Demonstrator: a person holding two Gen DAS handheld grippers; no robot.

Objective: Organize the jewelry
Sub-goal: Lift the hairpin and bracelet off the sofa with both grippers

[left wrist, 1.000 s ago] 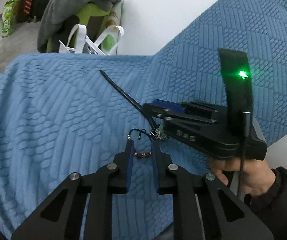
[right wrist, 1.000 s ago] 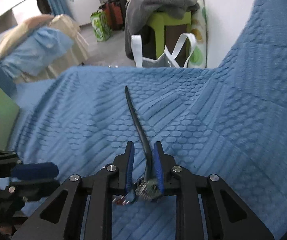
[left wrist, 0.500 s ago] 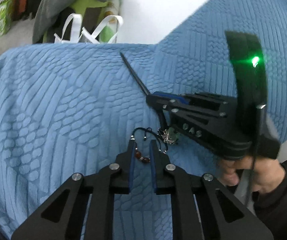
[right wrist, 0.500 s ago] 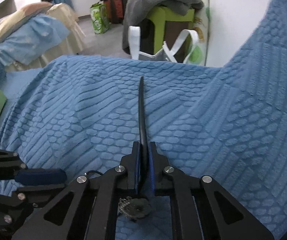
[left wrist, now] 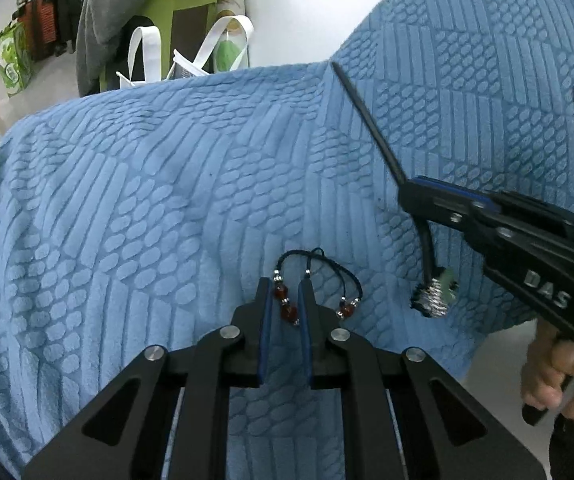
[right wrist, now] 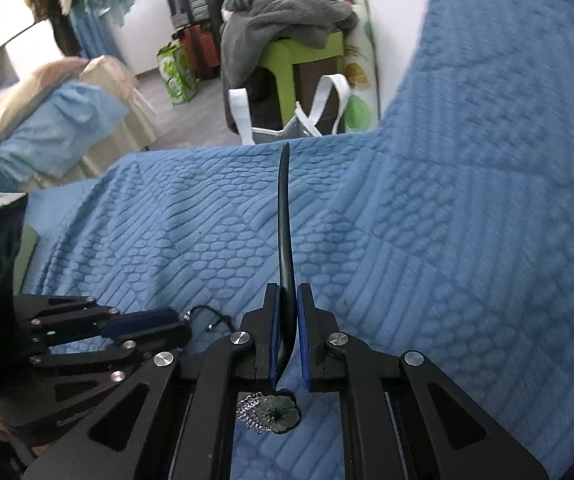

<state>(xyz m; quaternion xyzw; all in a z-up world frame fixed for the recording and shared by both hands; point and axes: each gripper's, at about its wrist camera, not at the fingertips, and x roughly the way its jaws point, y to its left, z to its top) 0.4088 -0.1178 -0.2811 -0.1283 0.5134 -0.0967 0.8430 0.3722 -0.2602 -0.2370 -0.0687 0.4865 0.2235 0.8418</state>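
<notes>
We are working over a blue quilted bedspread with a raised pebble-and-stripe pattern (left wrist: 135, 216), and each camera is giving us something the other is not. In the left wrist view, our left gripper (left wrist: 285, 304) is standing with its blue-padded jaws drawn narrow around a black cord bracelet strung with dark red and silver beads (left wrist: 287, 304). Two red beads are sitting between the pads, but we cannot tell whether the pads are pressing on them. The rest of the cord is looping out onto the bedspread just beyond the fingertips. The right wrist view is showing only a bit of that cord (right wrist: 207, 318) poking out past the left gripper (right wrist: 155, 326), and none of the beads.

Our right gripper (right wrist: 287, 320) is clamped tight on a long, thin black hair stick with a green flower and silver dangle at its end (right wrist: 285, 240). The stick's pointed end is reaching toward the far edge of the bedspread. From the right wrist we are seeing the flower face-on behind the pads. The left wrist view is showing the right gripper (left wrist: 411, 192) from the side, with the hair stick (left wrist: 367, 116) lifted clear of the bedspread and the ornament hanging below the jaws. It is also showing the person's hand (left wrist: 555, 376) on the handle.
</notes>
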